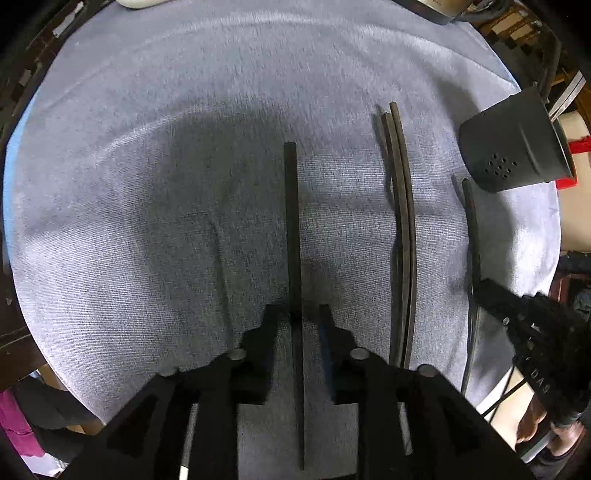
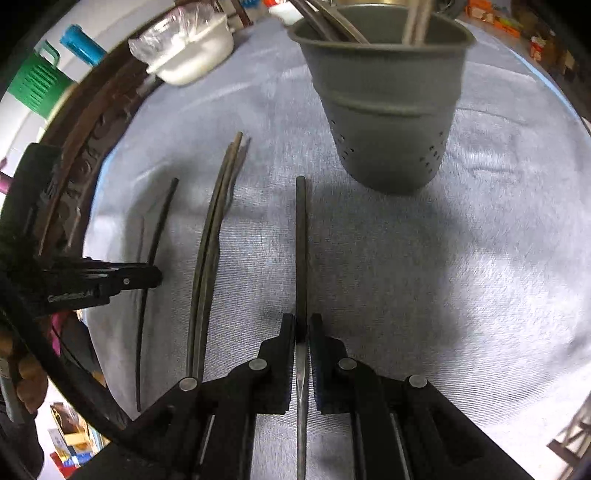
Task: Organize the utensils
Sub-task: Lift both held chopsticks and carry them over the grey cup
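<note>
Several dark chopsticks lie side by side on a blue-grey cloth. My left gripper (image 1: 297, 317) points down over one chopstick (image 1: 291, 221); the stick runs between the fingers with a gap on its right side, so the jaws are open. My right gripper (image 2: 302, 325) is shut on another chopstick (image 2: 301, 240), its pads tight against both sides. A pair of chopsticks (image 1: 400, 221) (image 2: 210, 240) lies between the two. The grey holder cup (image 2: 388, 110) (image 1: 517, 147) stands just beyond the right gripper with utensils in it. Each gripper shows in the other's view: right gripper (image 1: 484, 291), left gripper (image 2: 153, 277).
A white bowl (image 2: 192, 55) with plastic wrap sits at the cloth's far left edge. A green plastic item (image 2: 37, 85) and a dark carved table rim (image 2: 92, 147) lie beyond it. Metal cookware (image 1: 436, 9) stands at the far edge of the blue-grey cloth (image 1: 166, 166).
</note>
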### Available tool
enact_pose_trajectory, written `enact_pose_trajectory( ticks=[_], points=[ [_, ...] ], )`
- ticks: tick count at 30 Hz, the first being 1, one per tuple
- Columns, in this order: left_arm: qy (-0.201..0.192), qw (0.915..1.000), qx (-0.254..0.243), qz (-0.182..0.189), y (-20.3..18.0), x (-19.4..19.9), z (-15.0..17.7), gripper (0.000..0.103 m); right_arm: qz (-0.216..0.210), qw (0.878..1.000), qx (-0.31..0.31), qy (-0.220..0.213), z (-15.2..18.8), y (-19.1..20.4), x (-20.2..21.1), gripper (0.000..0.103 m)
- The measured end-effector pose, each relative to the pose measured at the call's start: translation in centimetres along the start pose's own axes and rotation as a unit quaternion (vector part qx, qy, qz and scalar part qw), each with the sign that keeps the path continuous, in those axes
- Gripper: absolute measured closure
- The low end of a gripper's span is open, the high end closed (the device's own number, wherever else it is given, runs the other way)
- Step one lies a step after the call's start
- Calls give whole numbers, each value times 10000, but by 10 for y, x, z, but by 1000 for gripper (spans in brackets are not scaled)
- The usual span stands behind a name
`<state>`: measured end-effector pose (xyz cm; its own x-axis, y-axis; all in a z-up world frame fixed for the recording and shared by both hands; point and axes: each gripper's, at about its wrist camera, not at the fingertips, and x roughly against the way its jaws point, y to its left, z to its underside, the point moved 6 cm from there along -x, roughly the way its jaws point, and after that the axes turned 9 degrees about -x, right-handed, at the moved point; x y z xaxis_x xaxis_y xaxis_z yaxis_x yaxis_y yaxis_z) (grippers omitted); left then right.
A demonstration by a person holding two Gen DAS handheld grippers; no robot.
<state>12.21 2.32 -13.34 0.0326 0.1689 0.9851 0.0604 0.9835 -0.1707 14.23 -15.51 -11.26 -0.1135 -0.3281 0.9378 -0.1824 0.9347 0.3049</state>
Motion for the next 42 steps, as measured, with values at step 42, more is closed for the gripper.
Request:
enact_pose_trajectory(
  ticks=[42],
  points=[
    [-4757,8749,786,-451,26,134,21,97,-132,9208,-498,-3865,-7,-12,150,97]
  ],
)
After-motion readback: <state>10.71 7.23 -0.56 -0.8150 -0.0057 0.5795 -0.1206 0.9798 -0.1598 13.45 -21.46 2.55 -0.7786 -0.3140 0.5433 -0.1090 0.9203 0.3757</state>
